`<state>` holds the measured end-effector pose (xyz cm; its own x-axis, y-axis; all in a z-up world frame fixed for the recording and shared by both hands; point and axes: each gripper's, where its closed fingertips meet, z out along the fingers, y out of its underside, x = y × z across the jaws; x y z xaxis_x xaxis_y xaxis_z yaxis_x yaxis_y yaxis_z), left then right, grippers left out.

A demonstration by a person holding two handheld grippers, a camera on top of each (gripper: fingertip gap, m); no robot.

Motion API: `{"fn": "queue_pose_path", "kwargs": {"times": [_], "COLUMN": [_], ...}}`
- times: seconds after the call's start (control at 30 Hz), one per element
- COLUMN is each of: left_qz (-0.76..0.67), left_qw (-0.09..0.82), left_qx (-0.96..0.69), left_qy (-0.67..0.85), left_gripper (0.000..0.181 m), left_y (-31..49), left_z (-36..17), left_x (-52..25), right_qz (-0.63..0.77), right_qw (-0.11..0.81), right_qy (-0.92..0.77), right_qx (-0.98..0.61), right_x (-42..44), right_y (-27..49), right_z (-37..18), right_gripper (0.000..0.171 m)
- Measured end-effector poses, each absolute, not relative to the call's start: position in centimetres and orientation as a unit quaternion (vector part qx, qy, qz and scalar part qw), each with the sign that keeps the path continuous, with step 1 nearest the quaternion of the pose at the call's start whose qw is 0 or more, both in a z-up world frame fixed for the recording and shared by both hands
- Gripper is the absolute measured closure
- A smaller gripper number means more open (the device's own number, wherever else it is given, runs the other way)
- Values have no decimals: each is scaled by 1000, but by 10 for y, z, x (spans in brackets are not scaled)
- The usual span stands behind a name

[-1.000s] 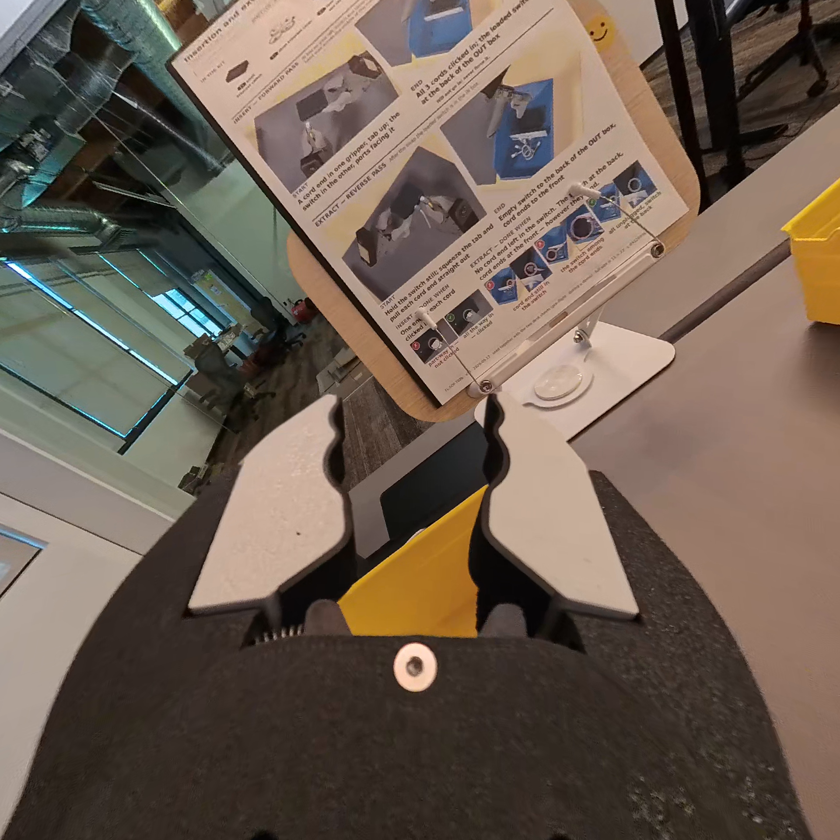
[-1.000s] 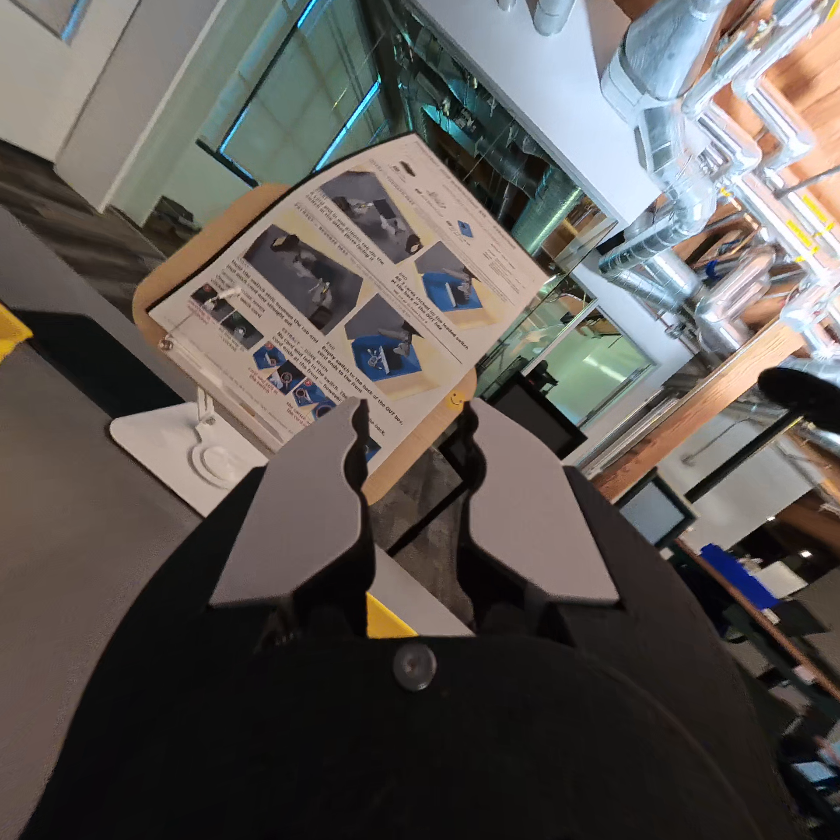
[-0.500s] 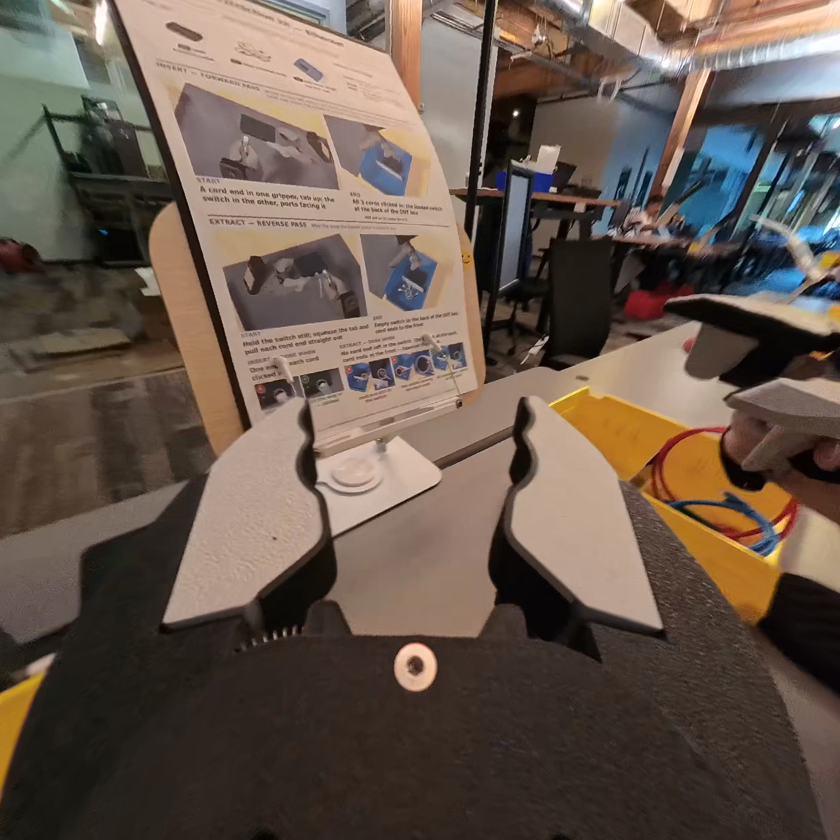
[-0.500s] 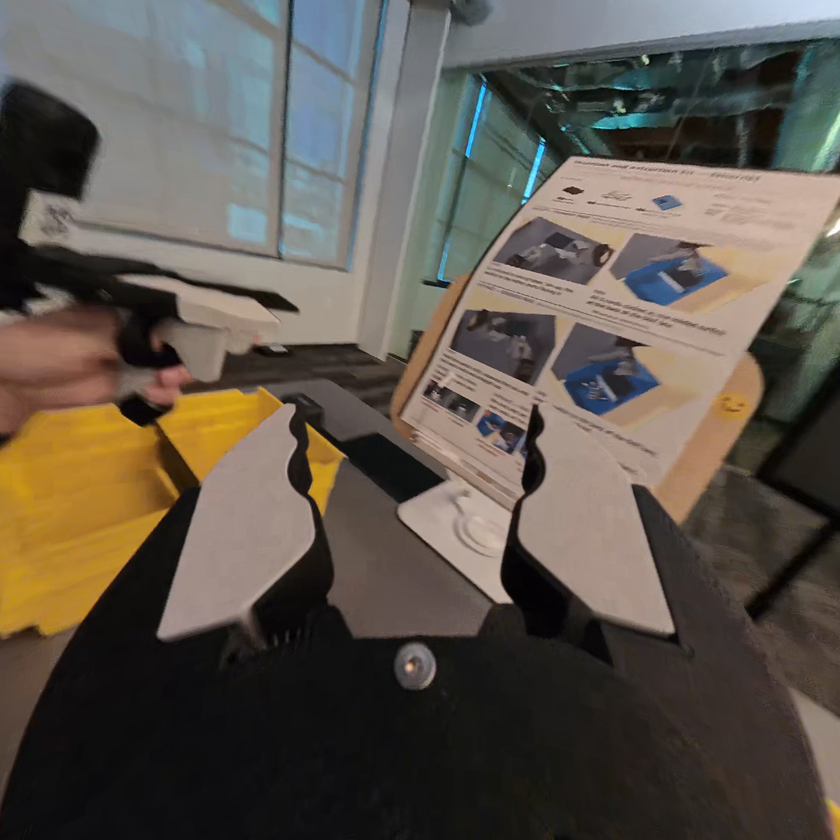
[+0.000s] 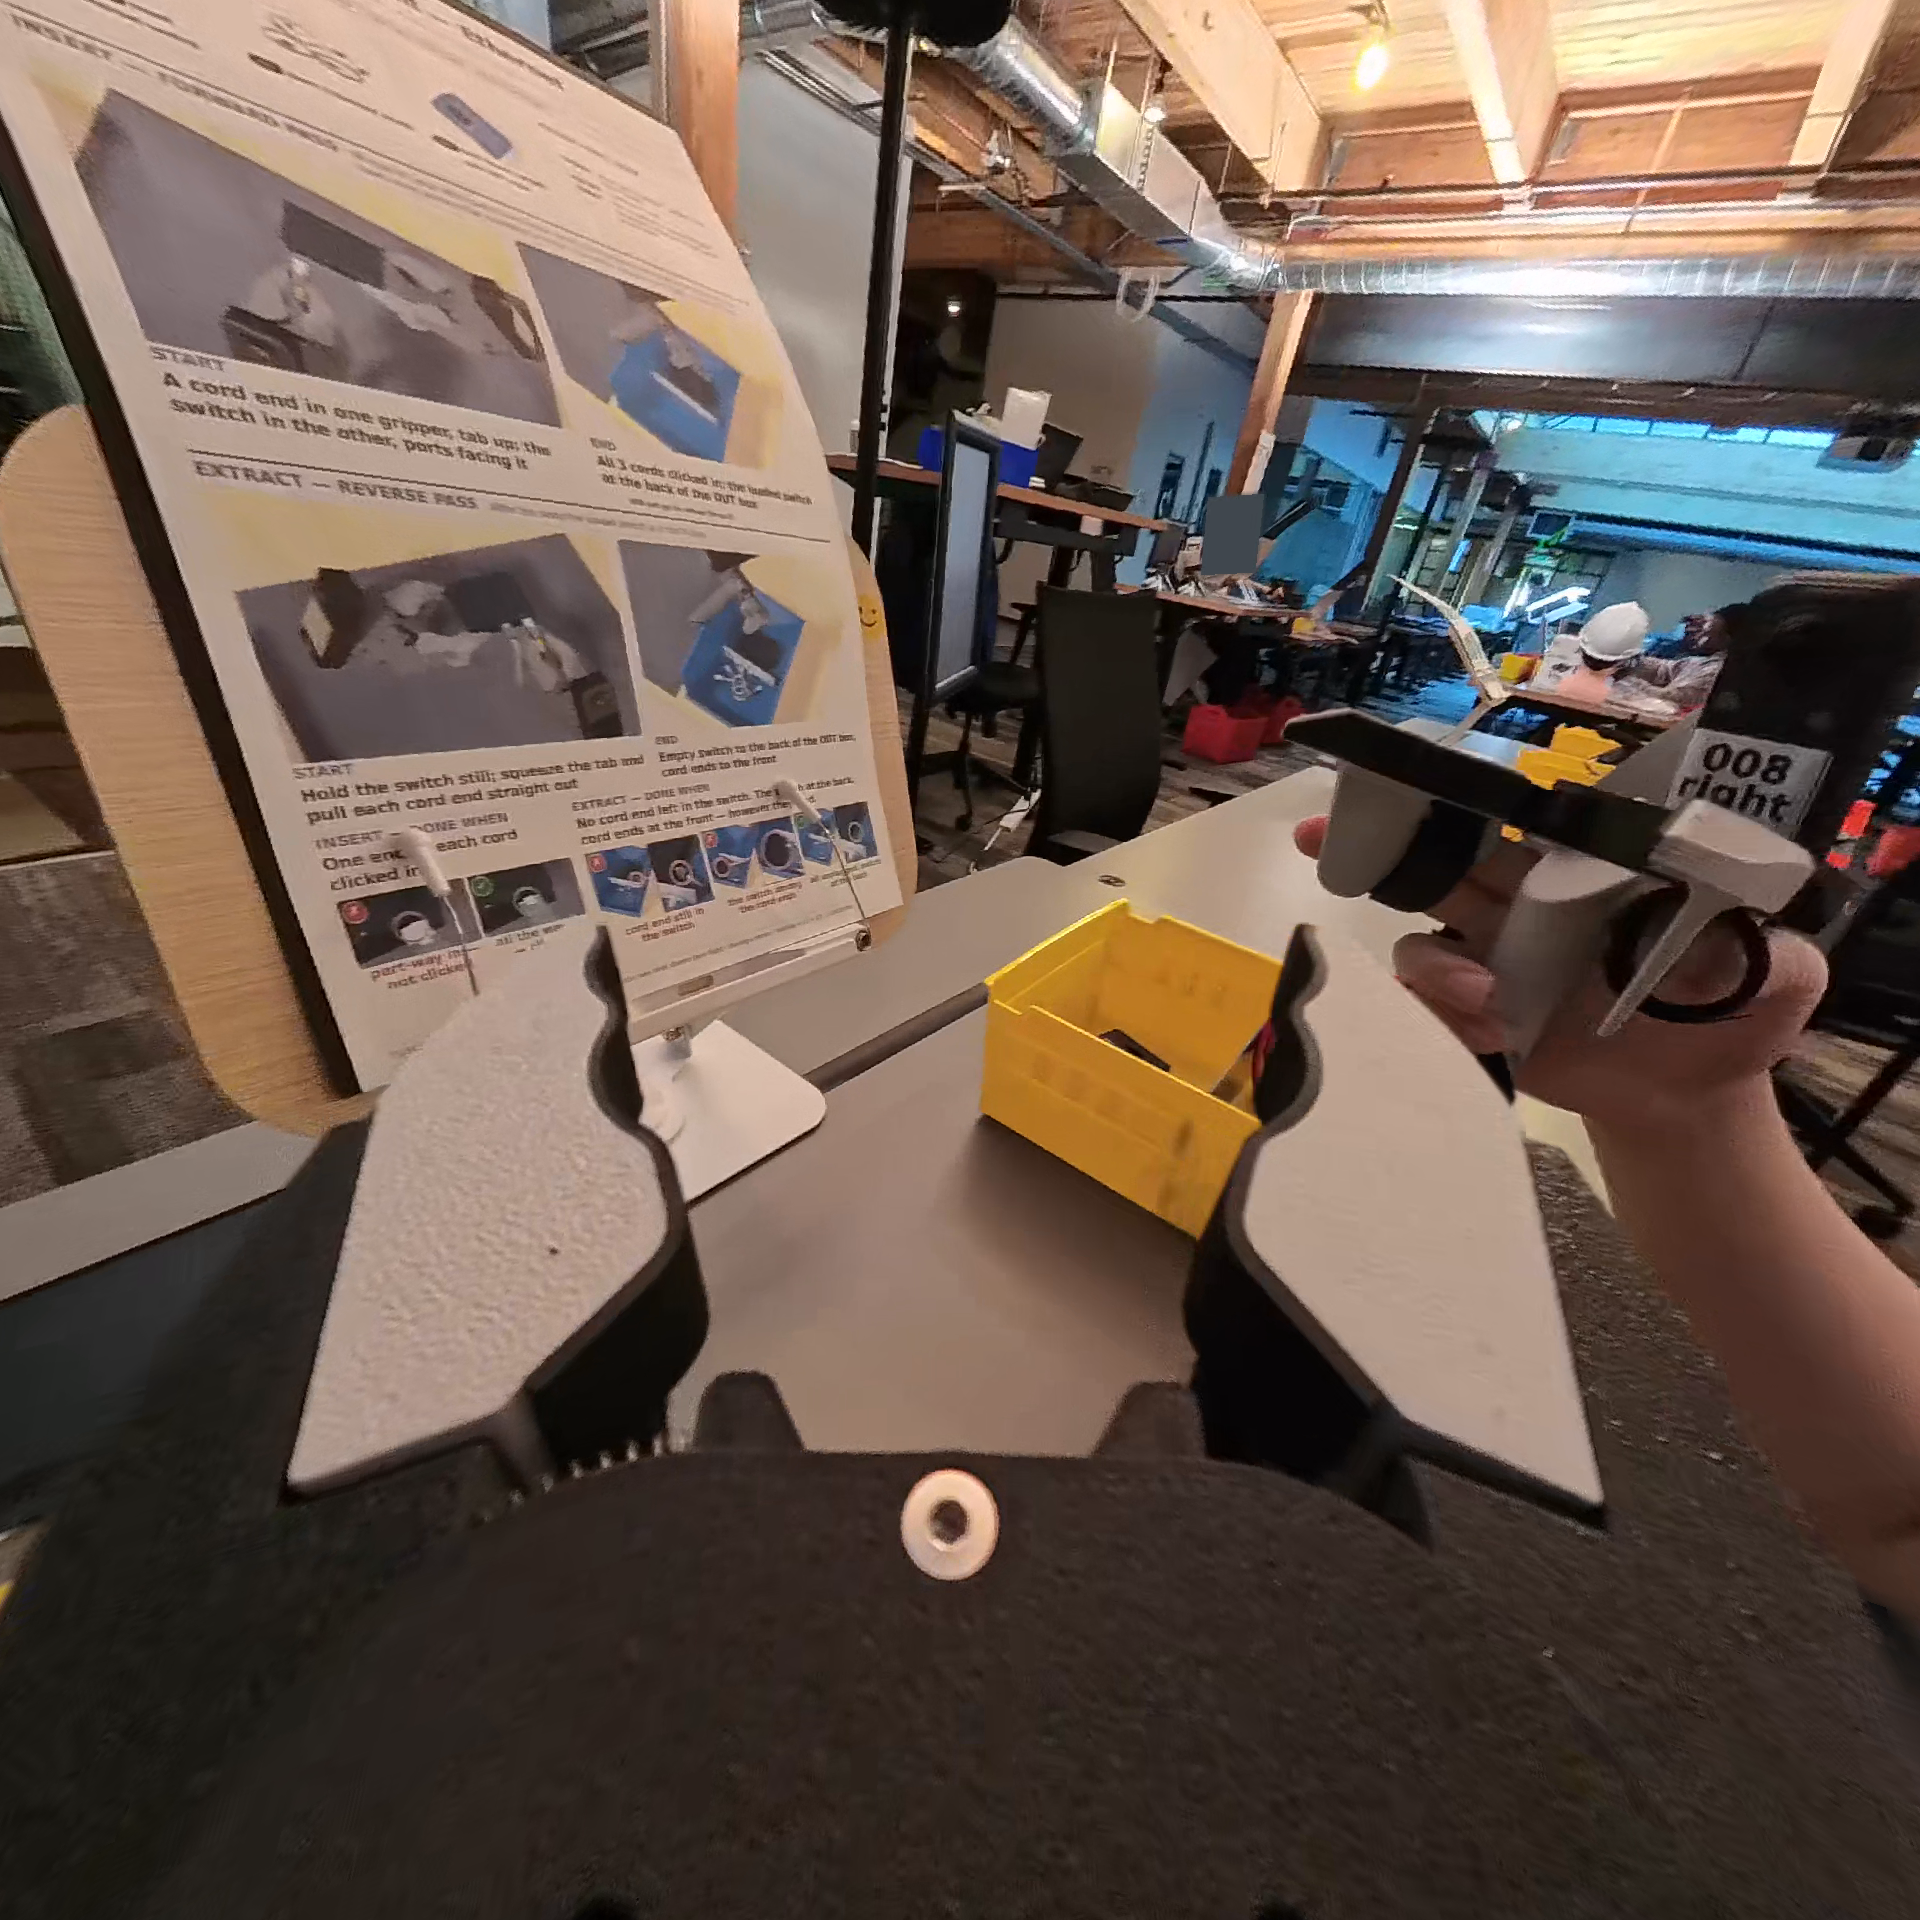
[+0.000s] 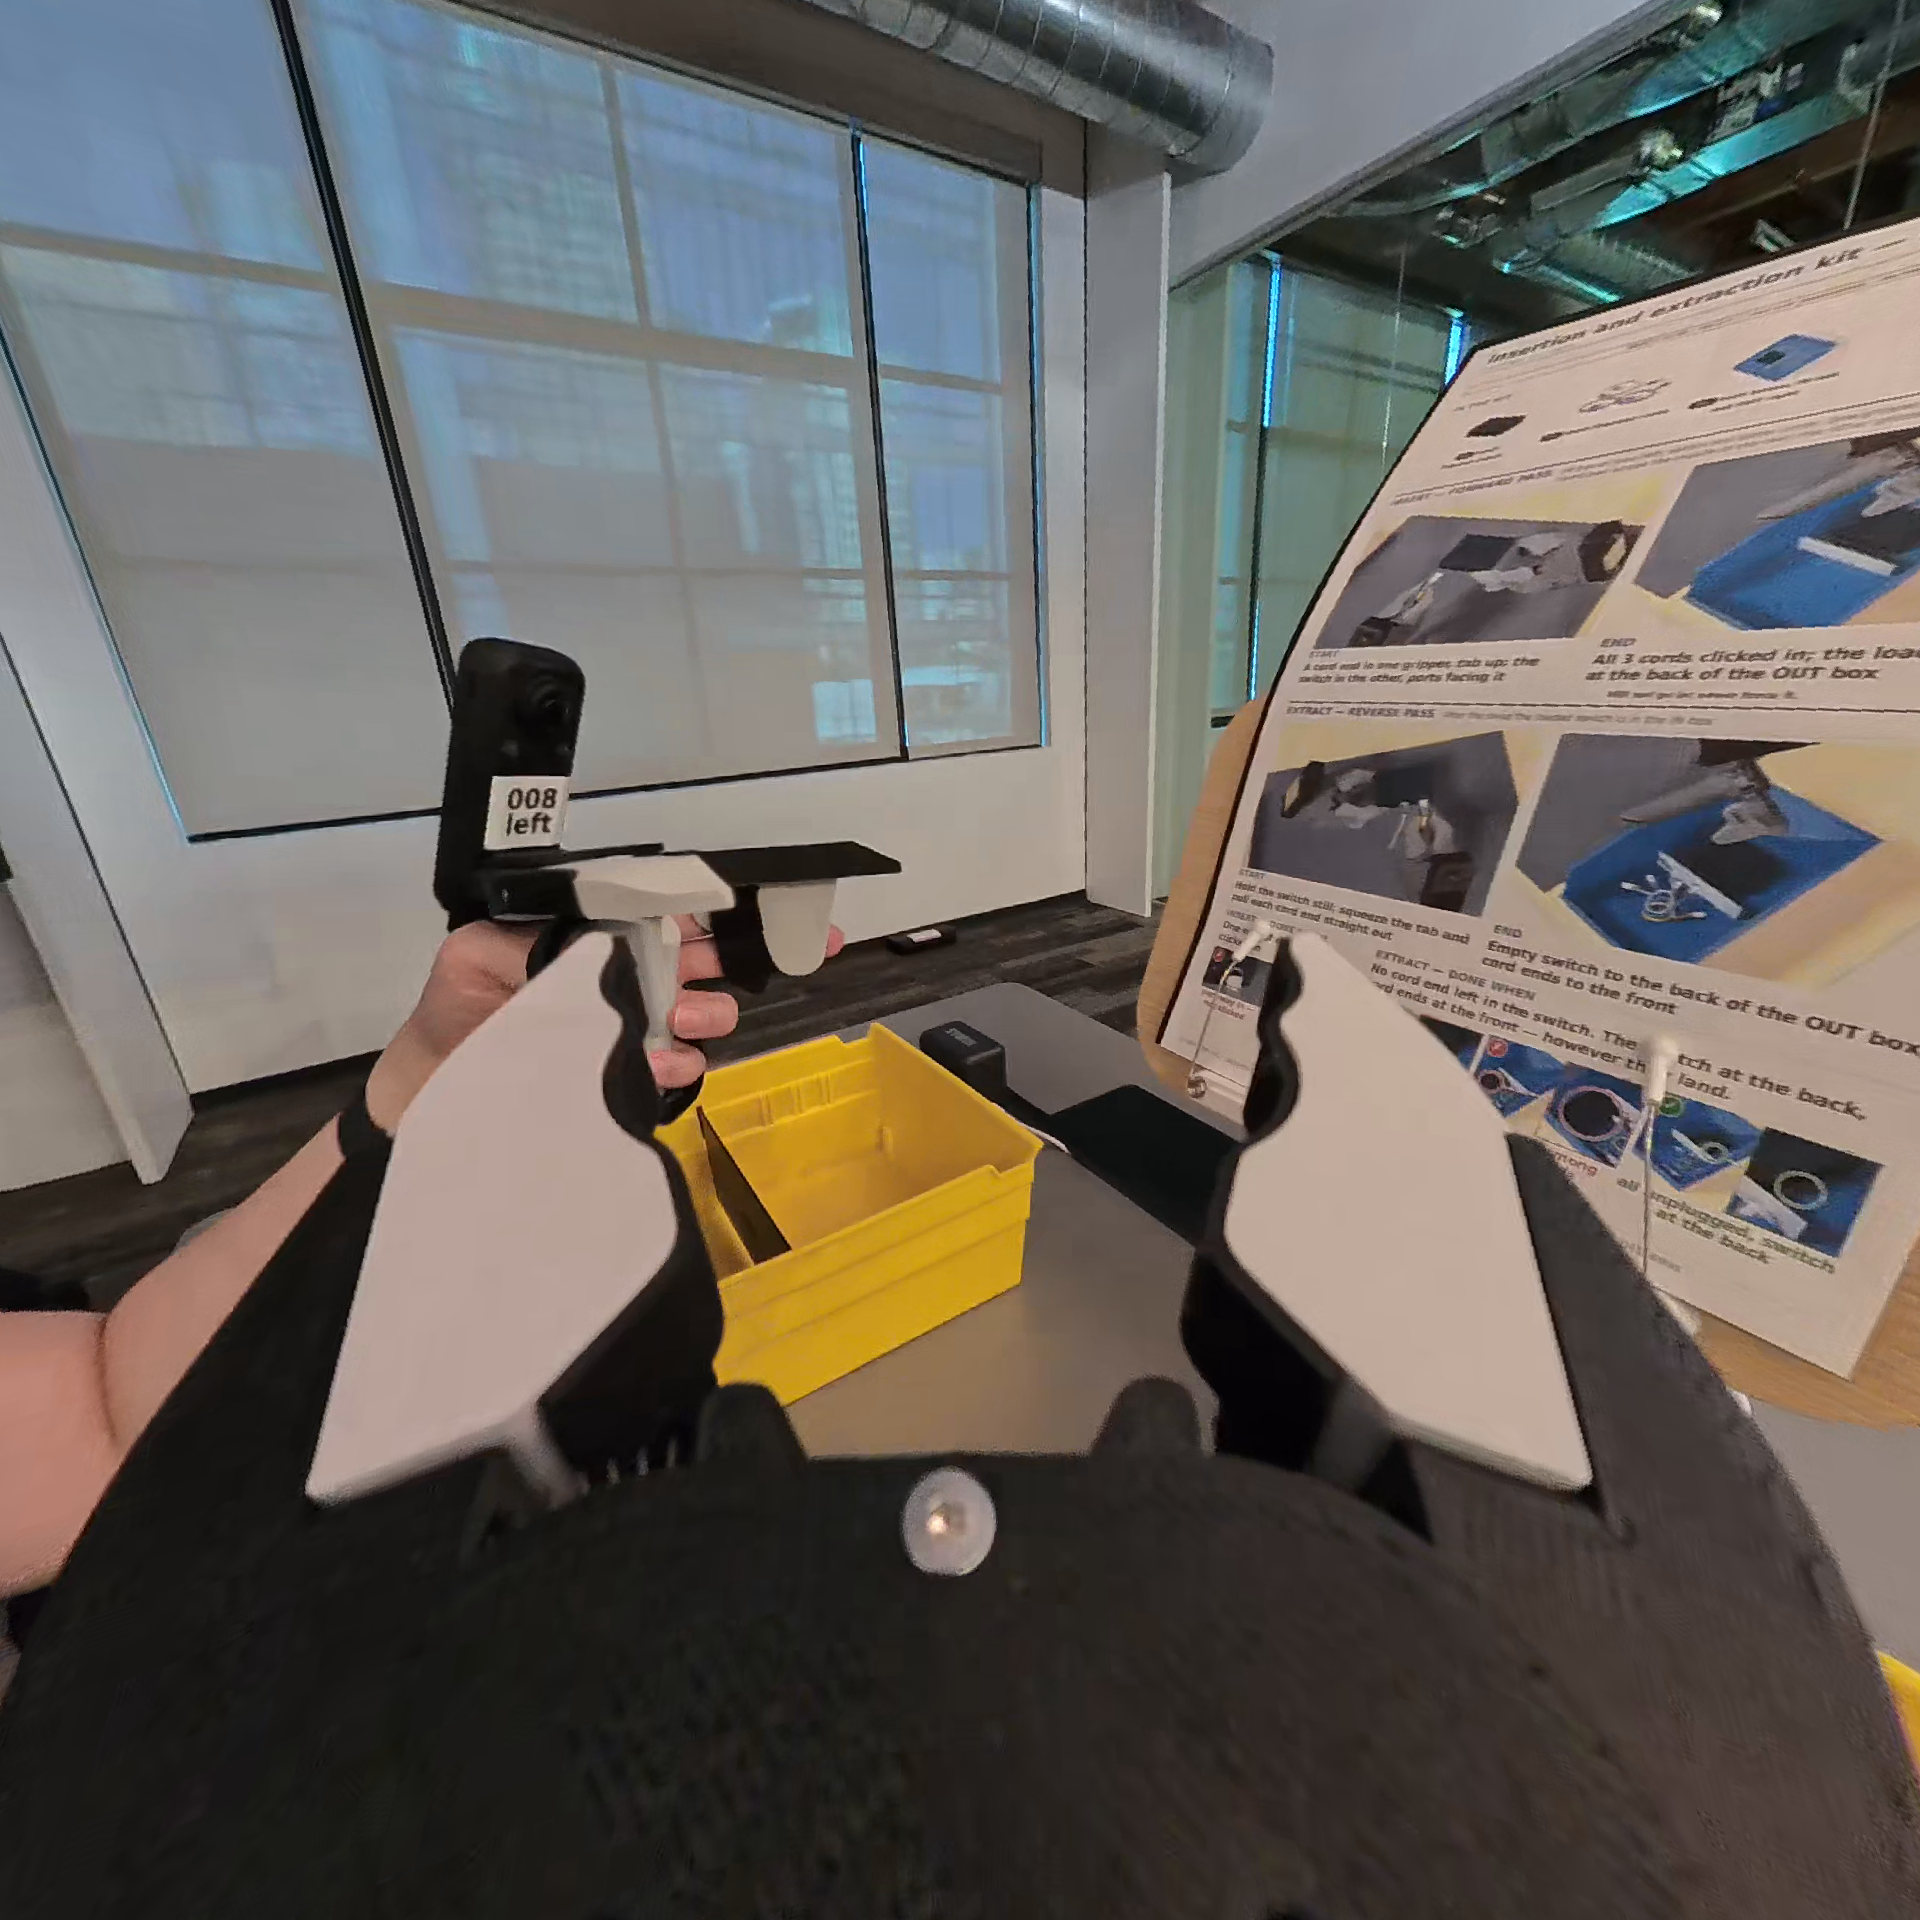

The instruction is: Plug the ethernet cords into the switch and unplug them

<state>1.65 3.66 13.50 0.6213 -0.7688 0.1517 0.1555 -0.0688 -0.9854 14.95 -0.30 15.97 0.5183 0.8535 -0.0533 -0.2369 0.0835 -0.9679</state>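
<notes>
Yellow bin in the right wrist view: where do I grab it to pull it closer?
Probably its right wall, from above, one finger inside: the yellow bin is open-topped with thin upright walls, and that side of the black divider looks empty.

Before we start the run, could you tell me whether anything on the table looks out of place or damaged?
Nothing stands out. The yellow plastic bin with a black divider sits upright on the grey table, the printed instruction sheet stands on its white stand, and both grippers, left and right, are open and empty.

Bright daylight, slight blur, fisheye-warped edges.
</notes>
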Motion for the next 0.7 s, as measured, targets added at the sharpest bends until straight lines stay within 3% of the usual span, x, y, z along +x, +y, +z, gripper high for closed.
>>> {"fn": "queue_pose_path", "kwargs": {"times": [0.37,0.7], "left_qz": [-357,-442], "left_qw": [642,592], "left_qx": [-634,-623], "left_qy": [244,258], "left_gripper": [65,63], "left_y": [35,15], "left_z": [135,135], "left_x": [17,42], "right_qz": [408,606], "right_qw": [673,571], "right_qy": [-262,-214], "right_qx": [-559,-511], "right_x": [149,148], "right_y": [2,-19], "right_z": [157,174], "right_gripper": [58,53]}}
